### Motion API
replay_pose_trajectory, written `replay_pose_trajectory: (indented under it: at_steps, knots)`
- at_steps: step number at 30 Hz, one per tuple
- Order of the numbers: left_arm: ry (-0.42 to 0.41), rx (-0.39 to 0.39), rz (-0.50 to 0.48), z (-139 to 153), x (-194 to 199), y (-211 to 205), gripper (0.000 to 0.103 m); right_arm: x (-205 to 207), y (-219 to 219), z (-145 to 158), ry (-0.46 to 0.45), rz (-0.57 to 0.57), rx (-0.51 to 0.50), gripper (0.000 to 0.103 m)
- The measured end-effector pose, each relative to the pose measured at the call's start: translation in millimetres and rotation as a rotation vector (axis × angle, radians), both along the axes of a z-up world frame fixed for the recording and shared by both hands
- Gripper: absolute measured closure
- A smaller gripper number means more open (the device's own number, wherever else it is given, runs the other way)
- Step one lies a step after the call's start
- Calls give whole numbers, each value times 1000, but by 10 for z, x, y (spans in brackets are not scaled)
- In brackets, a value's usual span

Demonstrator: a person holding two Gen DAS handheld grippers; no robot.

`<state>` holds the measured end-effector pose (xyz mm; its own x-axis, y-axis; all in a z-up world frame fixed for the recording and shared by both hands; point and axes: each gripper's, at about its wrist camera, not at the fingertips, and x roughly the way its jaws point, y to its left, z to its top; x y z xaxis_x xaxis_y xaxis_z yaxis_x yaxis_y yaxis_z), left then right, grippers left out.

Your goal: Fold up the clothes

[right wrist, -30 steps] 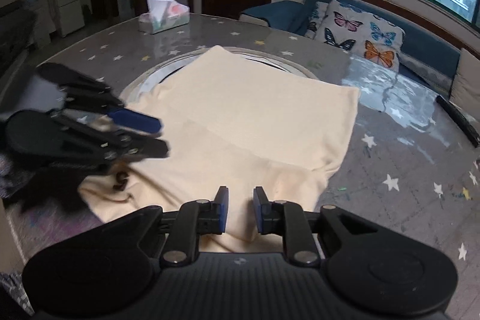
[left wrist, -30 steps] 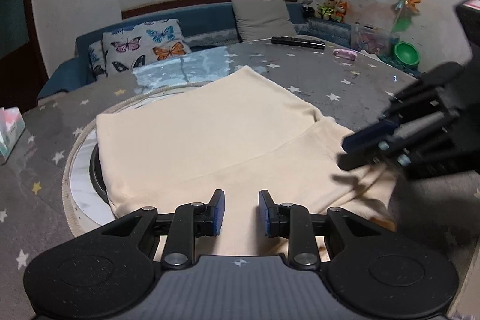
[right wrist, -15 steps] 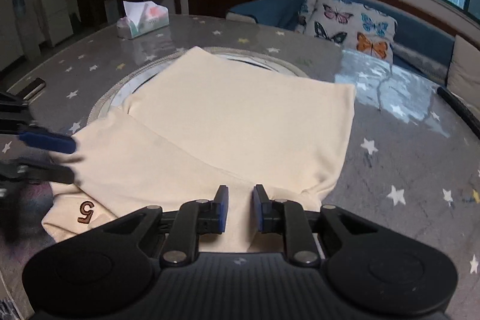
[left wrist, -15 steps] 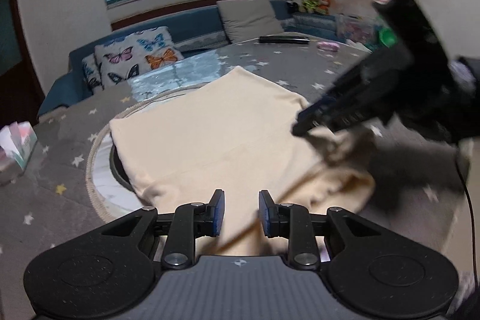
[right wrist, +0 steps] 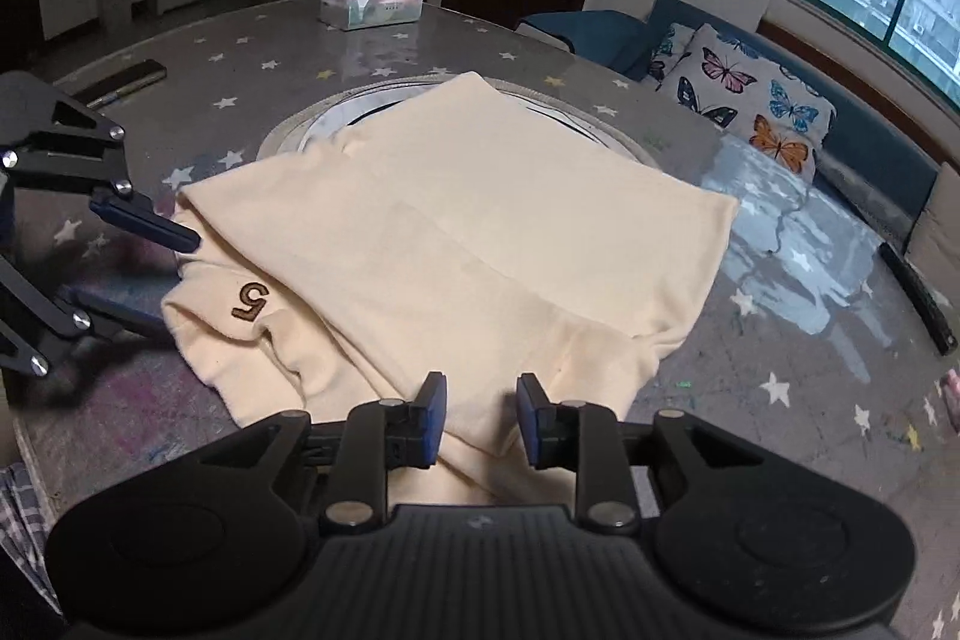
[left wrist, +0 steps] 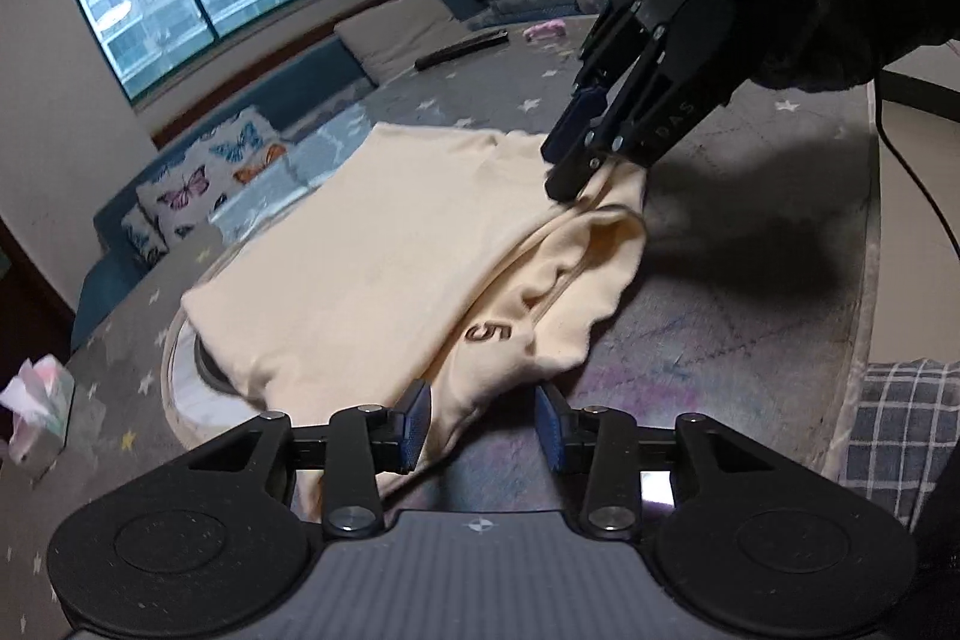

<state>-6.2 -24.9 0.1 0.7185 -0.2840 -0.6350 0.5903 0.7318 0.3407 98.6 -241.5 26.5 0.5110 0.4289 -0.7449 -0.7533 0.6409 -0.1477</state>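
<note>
A cream garment with a brown "5" lies folded over the round turntable on the star-patterned table. Its near hem is bunched and rumpled. My left gripper has its jaws opening, and the hem corner lies between them, beside the left pad, without being pinched. My right gripper, held by a dark-sleeved hand, rests its lower fingertip on the hem's far corner. In the right wrist view the garment lies under my right gripper, whose jaws are opening. The left gripper stands at the "5" corner.
A tissue box stands at the table's far side. A black remote lies near the sofa with butterfly cushions. A dark flat object lies at the left. Plaid fabric hangs past the table's edge.
Both pairs of jaws have widened. My left gripper rolled and moved to the corner with the "5". The right gripper came down onto the hem, which is now bunched.
</note>
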Motion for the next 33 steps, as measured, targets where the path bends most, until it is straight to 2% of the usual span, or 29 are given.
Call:
replay_pose_trajectory:
  at_steps: [4, 7, 8, 15, 18, 21, 25, 26, 28, 30, 32, 33]
  knots:
    - [-29, -3, -14, -20, 61, -55, 63, -6, -50, 12, 0, -5, 4, 77]
    - [-35, -35, -5, 5, 134, -43, 88, -51, -98, 100, -25, 16, -4, 71]
    - [-31, -55, 4, 27, 167, -23, 91, -85, -120, 132, -34, 34, -10, 69]
    - [27, -213, 103, 290, 562, 198, 94, -375, -174, 211, -87, 213, -65, 42]
    - [49, -240, 116, 331, 701, 223, 94, -394, -70, 113, -130, 240, -82, 40]
    - [71, -257, 129, 331, 776, 254, 94, -331, 44, 3, -147, 245, -65, 47]
    - [91, -267, 134, 304, 742, 282, 93, -195, 163, -87, -141, 227, -64, 82]
    - [91, -264, 132, 300, 707, 285, 90, -156, 162, -74, -124, 220, -59, 86]
    - [86, -261, 132, 288, 620, 298, 89, -77, 151, -30, -87, 206, -36, 91]
    - [76, -250, 135, 269, 511, 302, 79, -20, 137, 25, -61, 188, -14, 92]
    - [57, -222, 146, 232, 397, 301, 65, 29, 120, 74, -37, 167, 6, 92]
    - [44, -202, 152, 206, 341, 296, 65, 51, 115, 98, -27, 158, 16, 93]
